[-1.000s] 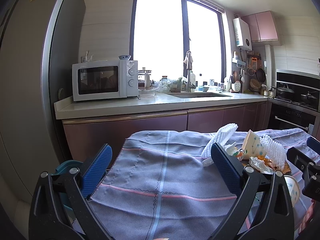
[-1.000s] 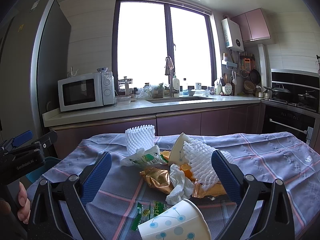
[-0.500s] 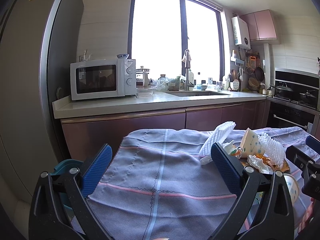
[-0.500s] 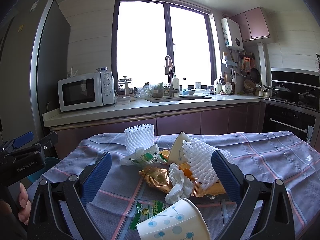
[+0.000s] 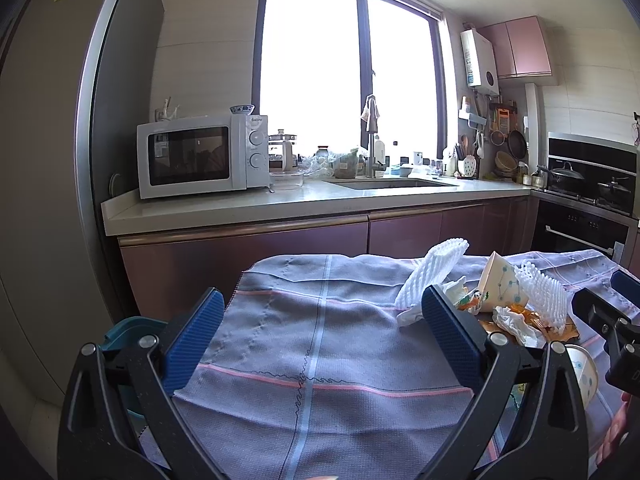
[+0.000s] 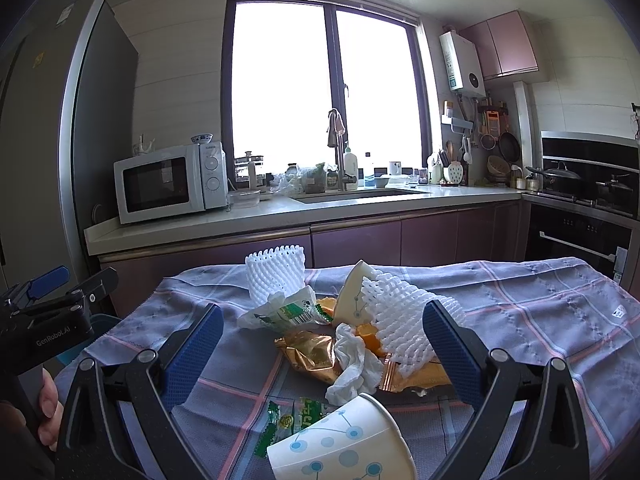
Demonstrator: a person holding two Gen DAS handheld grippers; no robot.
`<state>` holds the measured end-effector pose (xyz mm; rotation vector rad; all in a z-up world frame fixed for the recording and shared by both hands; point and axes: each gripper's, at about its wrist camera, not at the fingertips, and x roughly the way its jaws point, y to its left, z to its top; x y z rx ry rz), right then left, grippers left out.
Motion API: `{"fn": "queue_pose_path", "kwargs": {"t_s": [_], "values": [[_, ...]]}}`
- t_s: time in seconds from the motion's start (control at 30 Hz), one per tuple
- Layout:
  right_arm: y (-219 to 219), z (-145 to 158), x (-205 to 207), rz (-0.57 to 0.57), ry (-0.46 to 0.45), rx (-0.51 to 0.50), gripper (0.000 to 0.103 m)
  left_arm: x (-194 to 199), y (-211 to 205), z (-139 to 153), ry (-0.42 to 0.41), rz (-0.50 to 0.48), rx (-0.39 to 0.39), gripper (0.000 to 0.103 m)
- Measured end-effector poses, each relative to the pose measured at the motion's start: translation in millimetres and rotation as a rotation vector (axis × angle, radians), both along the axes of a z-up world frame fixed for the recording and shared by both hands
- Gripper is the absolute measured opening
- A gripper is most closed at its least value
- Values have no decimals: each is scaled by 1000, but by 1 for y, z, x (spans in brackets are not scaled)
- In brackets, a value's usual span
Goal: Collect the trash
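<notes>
While both wrist views take in the same kitchen counter (image 5: 304, 208) with its microwave (image 5: 202, 156), only the left wrist view shows a wide bare stretch of the checked tablecloth (image 5: 320, 320) and, past its left edge, the rim of a teal bin (image 5: 128, 326). Right wrist view instead shows the cloth's far right side and the full trash pile (image 6: 352, 344) at centre. Left gripper (image 5: 320, 332): jaws spread wide, nothing between them, held over the bare cloth with the pile off to its right. Right gripper (image 6: 320, 344): jaws likewise wide apart and empty, framing the pile from the near side. Pile contents, seen properly only from the right: two white foam nets (image 6: 400, 320), one standing behind and one lying across a tipped paper cup (image 6: 354, 296); a gold wrapper (image 6: 308, 352); a crumpled tissue (image 6: 352, 364); green-printed packets (image 6: 294, 310). A second dotted paper cup (image 6: 344, 440) lies on its side nearest the right gripper. A hand (image 6: 48, 412) grips the left tool's handle, visible only in the right view.
</notes>
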<state>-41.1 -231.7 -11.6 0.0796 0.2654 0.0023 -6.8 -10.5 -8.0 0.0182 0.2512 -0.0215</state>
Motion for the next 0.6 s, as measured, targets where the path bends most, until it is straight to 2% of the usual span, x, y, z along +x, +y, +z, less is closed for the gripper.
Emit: {"fn": "queue_pose_path", "kwargs": {"t_s": [0.6], "values": [[-2, 0, 1, 0, 3, 2, 96, 0, -3, -2, 4, -5, 1, 97]]}}
